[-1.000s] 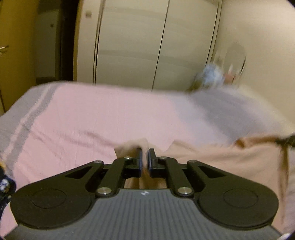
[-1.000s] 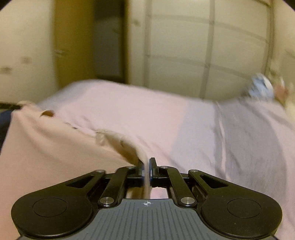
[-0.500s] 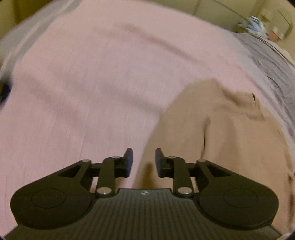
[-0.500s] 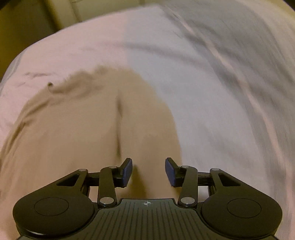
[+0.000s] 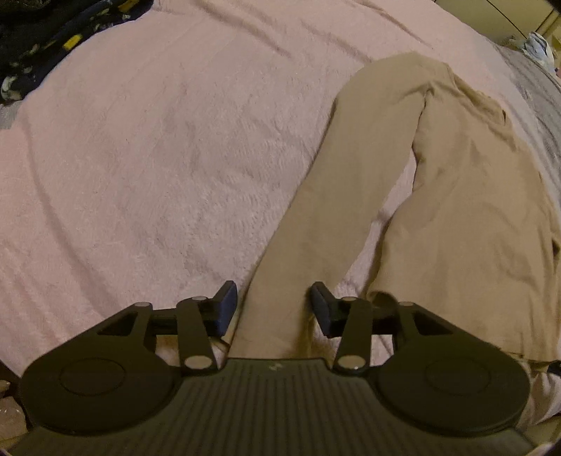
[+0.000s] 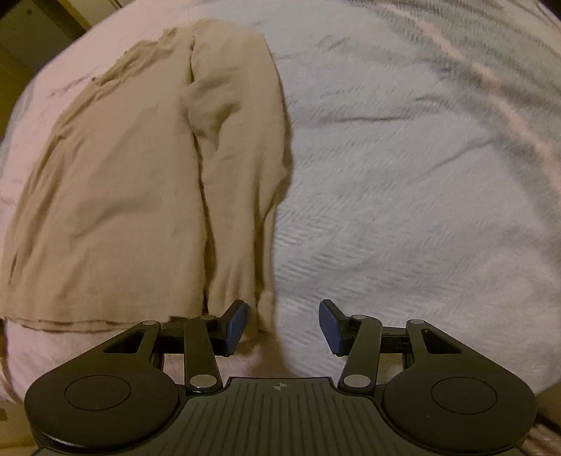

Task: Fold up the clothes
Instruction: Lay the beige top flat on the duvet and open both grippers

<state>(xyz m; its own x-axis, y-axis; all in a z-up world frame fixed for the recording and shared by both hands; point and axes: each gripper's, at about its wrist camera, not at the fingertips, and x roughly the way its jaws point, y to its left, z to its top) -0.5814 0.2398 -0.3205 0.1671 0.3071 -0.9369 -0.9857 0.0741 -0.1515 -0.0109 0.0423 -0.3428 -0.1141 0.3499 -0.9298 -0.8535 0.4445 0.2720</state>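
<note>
On the bed (image 5: 147, 147) we see the shirt (image 5: 466, 210) lying flat, sleeves at its sides. Our left gripper (image 5: 272, 304) straddles one sleeve, fingers wide; our right gripper (image 6: 284, 323) sits over the other cuff, fingers wide, holding nothing.

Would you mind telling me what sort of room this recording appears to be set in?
Most likely a bedroom. A tan long-sleeved garment lies spread on a bed with a pink blanket and a grey blanket over it, and pale panelling like wardrobe doors shows at the far edge.
</note>
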